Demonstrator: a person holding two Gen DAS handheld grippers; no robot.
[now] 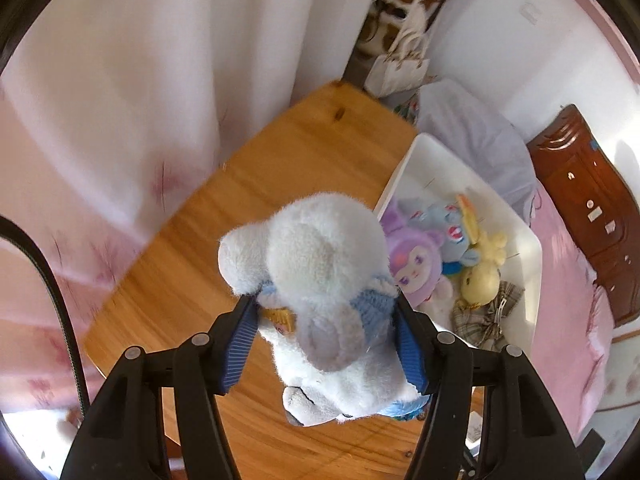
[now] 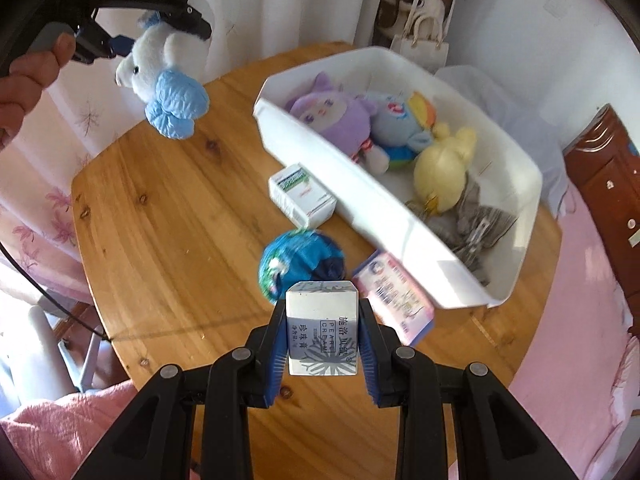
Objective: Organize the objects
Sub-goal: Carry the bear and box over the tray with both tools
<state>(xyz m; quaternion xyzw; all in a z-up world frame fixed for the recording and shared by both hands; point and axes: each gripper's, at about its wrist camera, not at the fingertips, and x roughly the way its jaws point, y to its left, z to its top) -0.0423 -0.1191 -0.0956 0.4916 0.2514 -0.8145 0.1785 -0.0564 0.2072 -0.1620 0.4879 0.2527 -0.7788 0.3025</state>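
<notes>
The left gripper (image 1: pixel 326 328) is clamped on a white plush dog (image 1: pixel 320 280) in a blue knitted top, its blue-ribbed pads (image 1: pixel 240 344) pressing the toy from both sides; in the right wrist view this same toy (image 2: pixel 160 76) hangs in the air at about ten o'clock, above the far left edge of the round wooden table (image 2: pixel 160 220). The right gripper (image 2: pixel 322 344) is closed on a small silver carton marked PEARL CREAM (image 2: pixel 322 332), held upright above the near part of the table at six o'clock. Just beyond the carton lies a blue-green ball (image 2: pixel 300 260), and past that, toward twelve o'clock, a small white box (image 2: pixel 302 196) sits just beside the white plastic bin (image 2: pixel 360 200). A pink-and-white packet (image 2: pixel 396 300) lies at about three o'clock from the ball, against the bin's near wall. Inside the bin are a purple plush doll (image 2: pixel 332 116), a blue plush pony with a rainbow mane (image 2: pixel 404 124), a yellow plush toy (image 2: pixel 444 168) and some grey plaid fabric (image 2: pixel 476 220). White curtains with pink flowers (image 1: pixel 120 120) hang beyond the table from nine to twelve o'clock.
</notes>
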